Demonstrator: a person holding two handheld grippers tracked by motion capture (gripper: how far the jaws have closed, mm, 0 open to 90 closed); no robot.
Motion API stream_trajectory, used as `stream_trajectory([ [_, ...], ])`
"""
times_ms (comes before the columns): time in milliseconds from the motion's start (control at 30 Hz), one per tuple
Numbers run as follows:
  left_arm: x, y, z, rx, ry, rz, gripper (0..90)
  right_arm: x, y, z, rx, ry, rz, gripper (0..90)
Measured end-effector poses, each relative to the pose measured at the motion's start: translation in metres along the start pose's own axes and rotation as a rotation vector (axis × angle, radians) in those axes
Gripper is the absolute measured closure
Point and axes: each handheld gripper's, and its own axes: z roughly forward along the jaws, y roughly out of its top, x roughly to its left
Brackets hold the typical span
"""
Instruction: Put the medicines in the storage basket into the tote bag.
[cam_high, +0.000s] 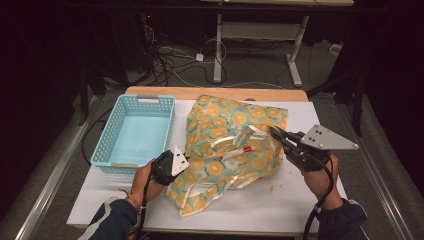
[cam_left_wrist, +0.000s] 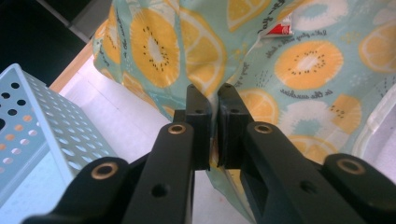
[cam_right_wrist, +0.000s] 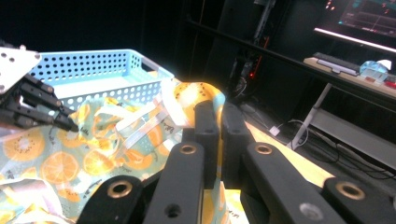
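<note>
A teal cloth bag (cam_high: 220, 150) printed with orange fruit slices lies crumpled on the white table, with white straps (cam_high: 235, 140) and a red and white label (cam_high: 239, 151) on top. My left gripper (cam_high: 186, 161) is at the bag's left edge. In the left gripper view its jaws are shut on a fold of the cloth (cam_left_wrist: 205, 70), with the left gripper (cam_left_wrist: 212, 89) pinching it at the tips. My right gripper (cam_high: 274, 131) is at the bag's right side, and the right gripper (cam_right_wrist: 215, 108) is shut on the raised cloth edge (cam_right_wrist: 196, 95).
A light blue perforated basket (cam_high: 134, 131) stands empty to the left of the bag, close to my left hand. The white table (cam_high: 300, 200) has bare room in front and to the right. Dark floor, cables and a desk frame lie beyond the far edge.
</note>
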Motion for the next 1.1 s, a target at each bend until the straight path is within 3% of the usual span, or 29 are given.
stream_trajectory([
  [567, 0.013, -0.001, -0.022, -0.097, -0.023, -0.075, 85.6, 0.003, -0.006, 0.003, 0.031, 0.004, -0.010, 88.2],
  [1100, 0.013, -0.005, -0.026, -0.079, -0.039, -0.055, 86.1, 0.021, -0.038, -0.004, 0.139, 0.058, -0.026, 83.7],
])
